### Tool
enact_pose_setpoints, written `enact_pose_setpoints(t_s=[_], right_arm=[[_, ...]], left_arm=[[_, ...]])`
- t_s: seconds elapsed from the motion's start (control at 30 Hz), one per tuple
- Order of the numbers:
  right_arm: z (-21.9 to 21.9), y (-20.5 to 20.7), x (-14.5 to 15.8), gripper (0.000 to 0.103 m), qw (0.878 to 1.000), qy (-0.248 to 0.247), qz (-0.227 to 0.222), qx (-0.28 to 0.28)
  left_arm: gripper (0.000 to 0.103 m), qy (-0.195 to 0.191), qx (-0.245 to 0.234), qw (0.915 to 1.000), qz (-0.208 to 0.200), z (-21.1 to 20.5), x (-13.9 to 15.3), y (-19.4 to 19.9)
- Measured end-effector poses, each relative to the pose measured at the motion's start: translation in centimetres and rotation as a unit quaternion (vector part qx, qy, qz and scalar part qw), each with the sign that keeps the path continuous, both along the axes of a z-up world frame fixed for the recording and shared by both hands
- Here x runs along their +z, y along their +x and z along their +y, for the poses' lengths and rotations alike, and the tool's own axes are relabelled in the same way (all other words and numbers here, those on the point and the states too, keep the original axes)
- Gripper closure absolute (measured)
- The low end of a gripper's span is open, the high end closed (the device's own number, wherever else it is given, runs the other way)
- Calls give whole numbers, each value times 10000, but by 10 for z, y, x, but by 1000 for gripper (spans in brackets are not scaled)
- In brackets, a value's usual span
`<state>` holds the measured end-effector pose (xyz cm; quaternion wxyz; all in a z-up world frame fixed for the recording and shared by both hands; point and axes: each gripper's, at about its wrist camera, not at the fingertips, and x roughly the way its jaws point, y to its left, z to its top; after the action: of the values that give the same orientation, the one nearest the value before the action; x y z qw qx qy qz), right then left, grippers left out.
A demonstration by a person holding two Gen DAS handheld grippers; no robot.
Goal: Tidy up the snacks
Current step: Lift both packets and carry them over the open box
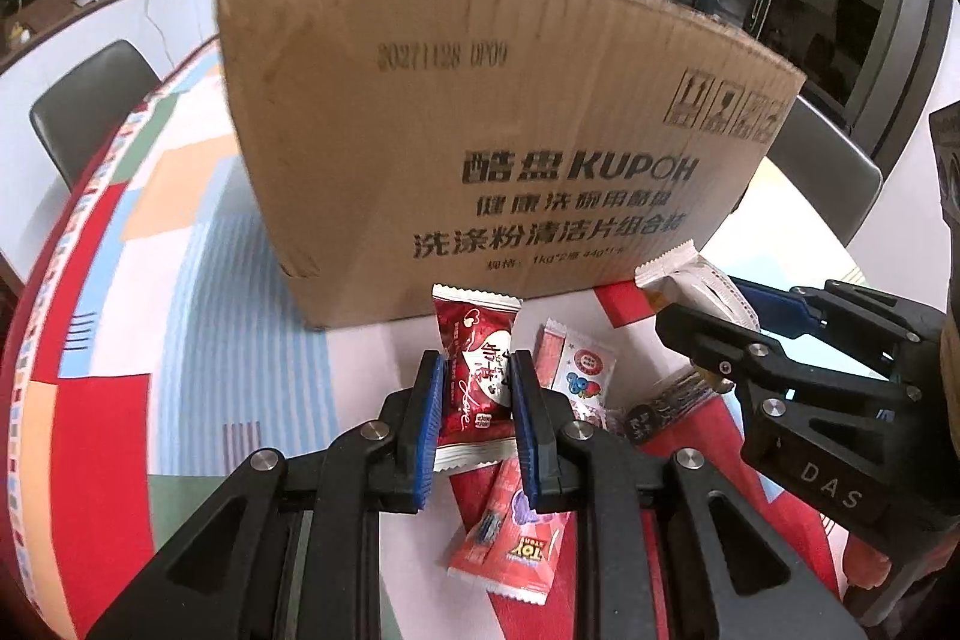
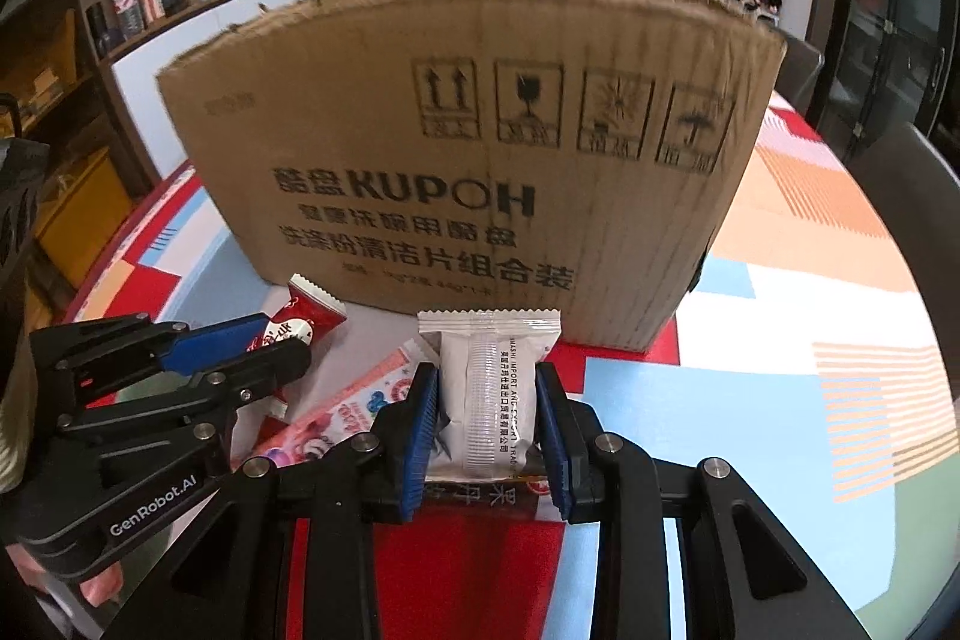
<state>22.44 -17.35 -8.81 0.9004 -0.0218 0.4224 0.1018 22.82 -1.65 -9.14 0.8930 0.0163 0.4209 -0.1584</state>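
Currently both hands carry a packet in front of the cardboard box (image 1: 498,130), which stands upright on the patchwork tablecloth (image 1: 180,280) with its top edge above both cameras; its inside is not visible from either view.

Loose snacks lie on the cloth just before the box: a pink cartoon sachet (image 1: 579,367), a red strip packet (image 1: 510,526), and a dark wrapper (image 1: 666,406) partly hidden behind the right tool.

Left gripper (image 1: 477,400): jaws narrowed onto the red heart-print packet (image 1: 474,370), blue pads pressing its two long sides, top seal sticking up free.

Right gripper (image 2: 486,421): jaws likewise closed on the white wrapped snack (image 2: 489,388), held at mid-body, crimped upper seal clear of the pads.

Handling judgement: both packets look light, film-wrapped and slick, with soft, crushable contents. The white wrapper already shows creasing by the left pad. Mid-body across the narrow width seems the right hold; the seals would likely fold or slip. Little squeeze should suffice.

Likely destination is the box, so each packet must clear its tall rim.
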Motion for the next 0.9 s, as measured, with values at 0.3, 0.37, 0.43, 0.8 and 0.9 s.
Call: enact_pose_setpoints(t_s=[0.3, 0.37, 0.43, 0.8, 0.9], right_arm=[[0, -14, 29, 70, 9993, 152, -308, 122], [0, -18, 36, 70, 9990, 180, -396, 139], [0, -22, 43, 70, 9984, 222, -489, 154], [-4, -36, 82, 70, 9939, 255, -1070, 123], [-7, -38, 94, 70, 9920, 272, -1231, 83]], left_arm=[[80, -126, 54, 9990, -431, 8, 38, -29], [80, -140, 72, 9984, -537, 5, 46, -30], [80, -140, 88, 9979, -622, 2, 54, -32], [80, -189, 121, 9940, -1072, -1, 88, -35], [80, -200, 115, 9925, -1203, -2, 99, -35]])
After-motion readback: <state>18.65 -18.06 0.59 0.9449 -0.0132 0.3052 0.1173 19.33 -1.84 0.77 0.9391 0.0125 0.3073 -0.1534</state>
